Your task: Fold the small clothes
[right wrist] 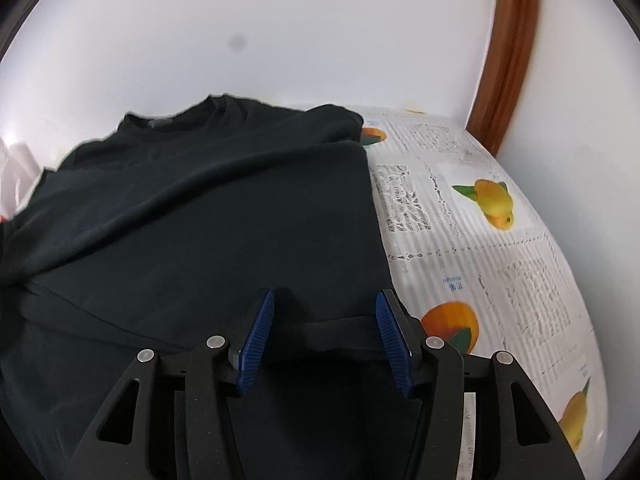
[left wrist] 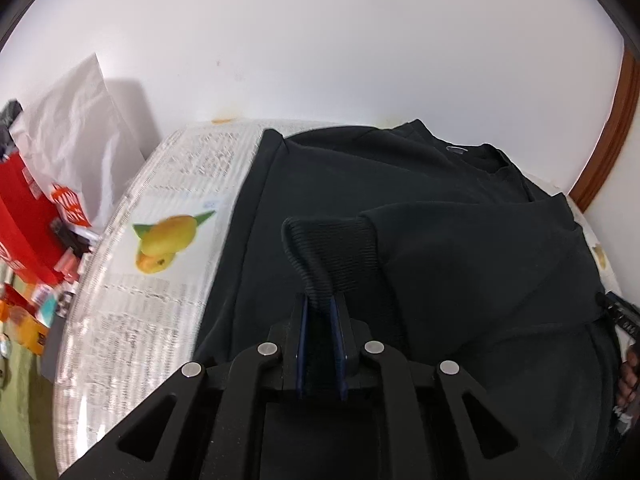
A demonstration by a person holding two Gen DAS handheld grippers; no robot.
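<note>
A black sweatshirt [left wrist: 400, 176] lies spread on a table covered with a fruit-print cloth [left wrist: 160, 280]. My left gripper [left wrist: 320, 300] is shut on the ribbed sleeve cuff [left wrist: 336, 248] and holds it over the shirt's body. In the right wrist view the same sweatshirt [right wrist: 208, 208] fills the left and middle, collar at the back. My right gripper [right wrist: 324, 320] is open, its blue pads [right wrist: 256, 340] either side of the shirt's folded edge [right wrist: 328, 332], holding nothing.
Red boxes and a white bag [left wrist: 72, 128] stand left of the table. A white wall runs behind the table, with a brown wooden frame [right wrist: 504, 60] at the right. Bare tablecloth [right wrist: 500, 260] lies right of the shirt.
</note>
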